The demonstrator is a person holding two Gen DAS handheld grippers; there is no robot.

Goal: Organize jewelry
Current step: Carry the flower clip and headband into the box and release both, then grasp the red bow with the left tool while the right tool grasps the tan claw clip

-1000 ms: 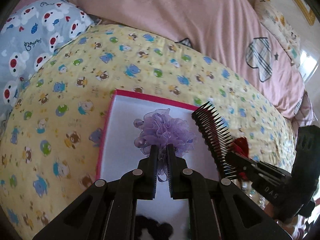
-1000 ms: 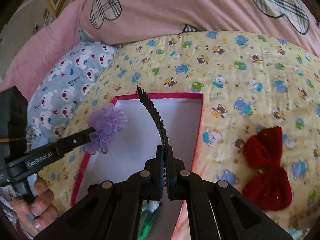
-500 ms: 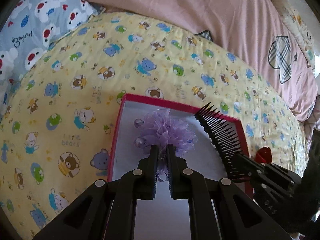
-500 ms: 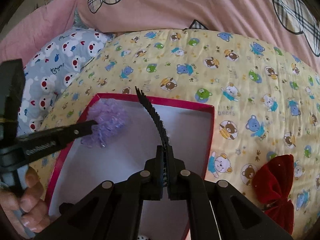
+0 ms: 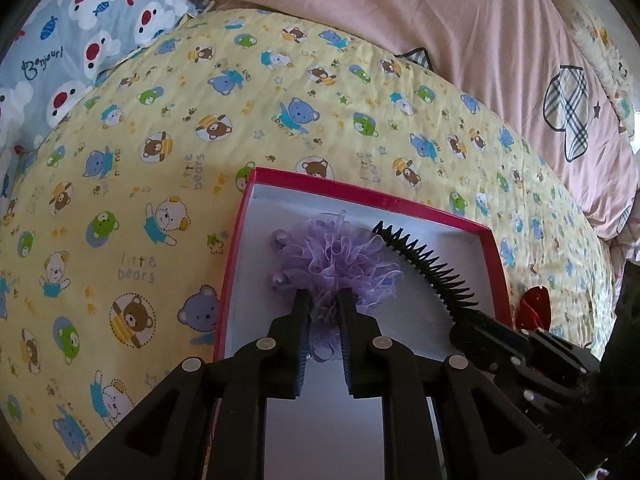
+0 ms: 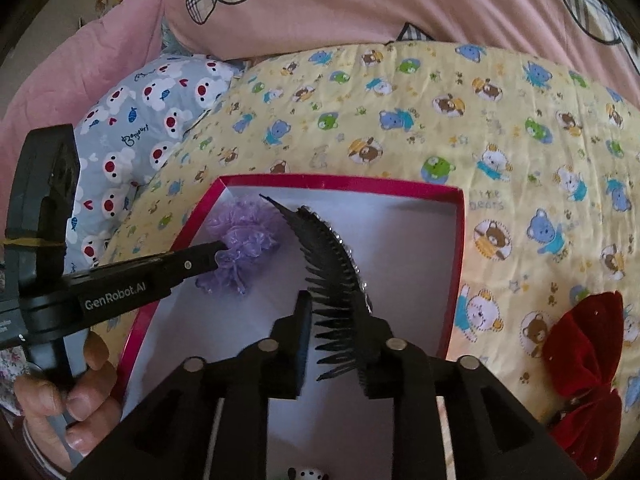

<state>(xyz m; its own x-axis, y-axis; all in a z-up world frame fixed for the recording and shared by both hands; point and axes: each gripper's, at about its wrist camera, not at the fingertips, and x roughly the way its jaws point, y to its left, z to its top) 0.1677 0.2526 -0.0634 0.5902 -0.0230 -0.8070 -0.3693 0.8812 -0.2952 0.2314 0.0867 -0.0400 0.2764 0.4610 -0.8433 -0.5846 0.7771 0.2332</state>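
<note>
A red-rimmed box point(image 5: 360, 193) with a white floor lies on the yellow bear-print quilt. My left gripper point(image 5: 323, 300) hangs low over its left half. Its jaws are opening, with the frill of the purple scrunchie point(image 5: 336, 254) loose between them. My right gripper point(image 6: 336, 314) is over the middle of the box point(image 6: 340, 180), and its jaws are opening too. The black toothed comb point(image 6: 330, 252) has tipped over between them and leans on the right finger point(image 6: 370, 340). The right wrist view shows the scrunchie point(image 6: 244, 236) at the left gripper point(image 6: 200, 262) tip. The comb point(image 5: 430, 266) lies right of the scrunchie.
A red velvet bow point(image 6: 580, 364) lies on the quilt point(image 6: 400, 120) right of the box. A person's hand point(image 6: 80, 396) holds the left gripper's handle. A small white item with black spots point(image 6: 306, 474) sits at the box's near end. Pink bedding and a blue pillow point(image 5: 80, 40) lie behind.
Both grippers came down into the box. Their jaws, shut before, have parted. The comb has tipped from edge-on to leaning sideways, and the scrunchie rests lower in the box.
</note>
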